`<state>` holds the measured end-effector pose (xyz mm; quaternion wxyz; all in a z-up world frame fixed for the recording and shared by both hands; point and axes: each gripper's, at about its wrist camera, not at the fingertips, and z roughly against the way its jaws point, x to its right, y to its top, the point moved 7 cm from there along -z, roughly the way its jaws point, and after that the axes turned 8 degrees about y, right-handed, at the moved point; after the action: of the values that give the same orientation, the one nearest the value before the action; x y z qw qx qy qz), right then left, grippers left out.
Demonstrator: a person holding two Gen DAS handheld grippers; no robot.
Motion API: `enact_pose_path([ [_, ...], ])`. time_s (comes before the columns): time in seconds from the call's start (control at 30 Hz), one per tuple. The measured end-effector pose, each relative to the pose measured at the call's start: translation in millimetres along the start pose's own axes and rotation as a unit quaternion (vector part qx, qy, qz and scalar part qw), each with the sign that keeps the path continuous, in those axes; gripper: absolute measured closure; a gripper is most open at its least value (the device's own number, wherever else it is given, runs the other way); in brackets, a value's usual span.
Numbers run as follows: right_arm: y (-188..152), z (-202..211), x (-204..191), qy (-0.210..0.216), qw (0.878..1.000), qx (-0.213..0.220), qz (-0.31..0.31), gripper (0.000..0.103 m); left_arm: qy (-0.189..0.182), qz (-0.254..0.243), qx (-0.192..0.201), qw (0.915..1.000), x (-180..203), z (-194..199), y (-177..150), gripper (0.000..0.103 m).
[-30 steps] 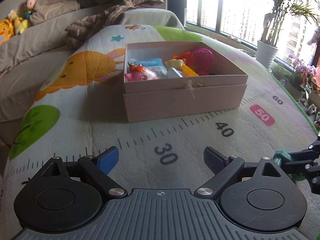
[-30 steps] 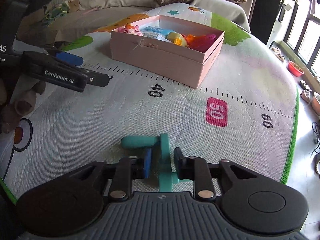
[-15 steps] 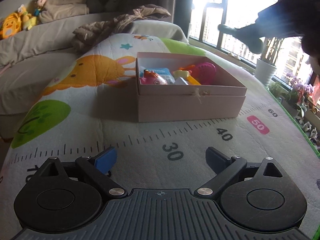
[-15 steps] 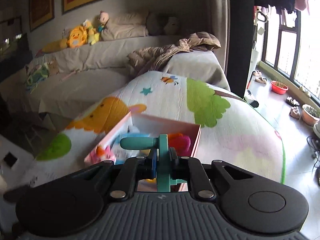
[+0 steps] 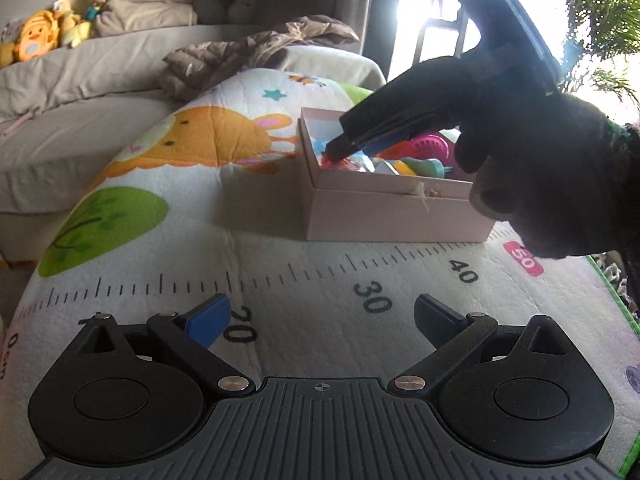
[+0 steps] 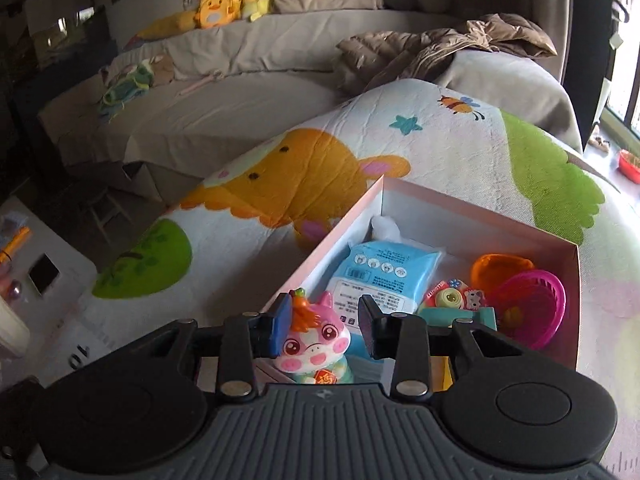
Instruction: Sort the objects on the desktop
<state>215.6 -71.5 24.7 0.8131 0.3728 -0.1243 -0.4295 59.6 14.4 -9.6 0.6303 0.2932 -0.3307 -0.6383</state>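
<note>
In the left wrist view, the left gripper (image 5: 322, 316) hangs over the mat (image 5: 304, 280), above the printed ruler between the marks 20 and 30. Its fingers are wide apart and hold nothing. Further back stands the pink box (image 5: 384, 208) on the mat. The right gripper (image 5: 340, 148), held by a dark gloved hand (image 5: 532, 152), reaches down into the box from the right. A teal toy (image 5: 430, 168) lies inside among the other toys.

In the right wrist view, the right gripper (image 6: 324, 320) is over the near end of the box (image 6: 480, 216). Its jaws are opening and nothing is pressed between them; a pink pig figure (image 6: 316, 346) lies below the gap. The teal toy (image 6: 460, 314) rests in the box just right of the right finger, beside a blue packet (image 6: 380, 276) and a pink basket (image 6: 536, 308).
</note>
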Motion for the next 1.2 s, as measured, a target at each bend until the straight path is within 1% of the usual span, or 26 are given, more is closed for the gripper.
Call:
enact_pose_path([
  [0.07, -5, -8, 7, -0.040, 0.999, -0.001, 0.018, 0.067, 0.002, 0.004, -0.003, 1.0000, -3, -1, -2, 0.002],
  [0.1, -7, -9, 15, -0.050, 0.999, -0.002, 0.010, 0.065, 0.004, 0.006, -0.006, 1.0000, -4, -3, -3, 0.002],
  [0.17, -13, -8, 24, -0.031, 0.999, -0.009, -0.016, 0.065, 0.005, 0.008, -0.013, 0.9999, -4, -7, -5, 0.002],
  [0.23, -17, 2, 26, -0.015, 1.000, -0.005, -0.023, 0.065, 0.005, 0.004, -0.019, 0.9998, -1, -10, -7, 0.002],
  [0.27, -18, 13, 26, -0.008, 1.000, 0.006, -0.030, 0.064, 0.004, 0.001, -0.021, 0.9998, 1, -10, -8, 0.002],
  [0.3, -20, 27, 24, -0.004, 0.999, 0.023, -0.034, 0.061, 0.003, -0.004, -0.022, 0.9998, 3, -11, -9, 0.001],
  [0.37, -26, 58, 21, -0.012, 0.998, 0.058, -0.029, 0.044, 0.007, -0.014, -0.022, 0.9996, 7, -12, -11, 0.001],
  [0.4, -33, 74, 18, -0.023, 0.997, 0.076, -0.024, 0.030, 0.011, -0.019, -0.023, 0.9995, 8, -13, -12, 0.001],
  [0.43, -42, 88, 16, -0.031, 0.995, 0.089, -0.021, 0.020, 0.016, -0.023, -0.024, 0.9993, 9, -15, -13, 0.000],
  [0.47, -52, 98, 13, -0.034, 0.995, 0.096, -0.020, 0.017, 0.021, -0.027, -0.024, 0.9991, 11, -17, -13, 0.000],
  [0.53, -77, 113, 8, -0.037, 0.994, 0.094, -0.027, 0.007, 0.029, -0.033, -0.025, 0.9987, 15, -19, -13, 0.000],
  [0.6, -105, 119, 7, -0.058, 0.993, 0.091, -0.040, 0.000, 0.042, -0.036, -0.025, 0.9982, 18, -22, -13, 0.000],
  [0.7, -141, 117, 8, -0.086, 0.991, 0.073, -0.069, 0.000, 0.072, -0.029, -0.031, 0.9965, 17, -27, -14, 0.000],
  [0.77, -157, 111, 7, -0.089, 0.990, 0.064, -0.087, 0.000, 0.086, -0.018, -0.036, 0.9955, 15, -31, -14, 0.000],
  [0.83, -169, 103, 9, -0.104, 0.988, 0.056, -0.098, 0.000, 0.097, -0.015, -0.036, 0.9945, 14, -33, -14, 0.000],
  [0.9, -174, 95, 14, -0.121, 0.985, 0.055, -0.110, 0.000, 0.103, -0.015, -0.035, 0.9939, 15, -35, -13, 0.000],
  [0.97, -176, 86, 18, -0.120, 0.985, 0.041, -0.115, 0.000, 0.102, -0.013, -0.037, 0.9940, 15, -36, -13, 0.000],
  [1.0, -175, 80, 20, -0.118, 0.986, 0.026, -0.112, 0.000, 0.101, -0.010, -0.038, 0.9941, 14, -37, -13, 0.000],
  [1.03, -172, 77, 20, -0.126, 0.987, 0.024, -0.099, 0.000, 0.100, -0.008, -0.039, 0.9942, 13, -37, -13, 0.000],
  [1.07, -170, 74, 20, -0.125, 0.988, 0.022, -0.091, 0.000, 0.100, -0.009, -0.038, 0.9942, 14, -38, -13, 0.000],
  [1.13, -168, 70, 23, -0.113, 0.989, 0.028, -0.090, 0.000, 0.101, -0.010, -0.037, 0.9941, 14, -38, -14, 0.000],
  [1.2, -169, 69, 24, -0.109, 0.989, 0.045, -0.084, 0.000, 0.101, -0.010, -0.037, 0.9942, 15, -38, -14, 0.000],
])
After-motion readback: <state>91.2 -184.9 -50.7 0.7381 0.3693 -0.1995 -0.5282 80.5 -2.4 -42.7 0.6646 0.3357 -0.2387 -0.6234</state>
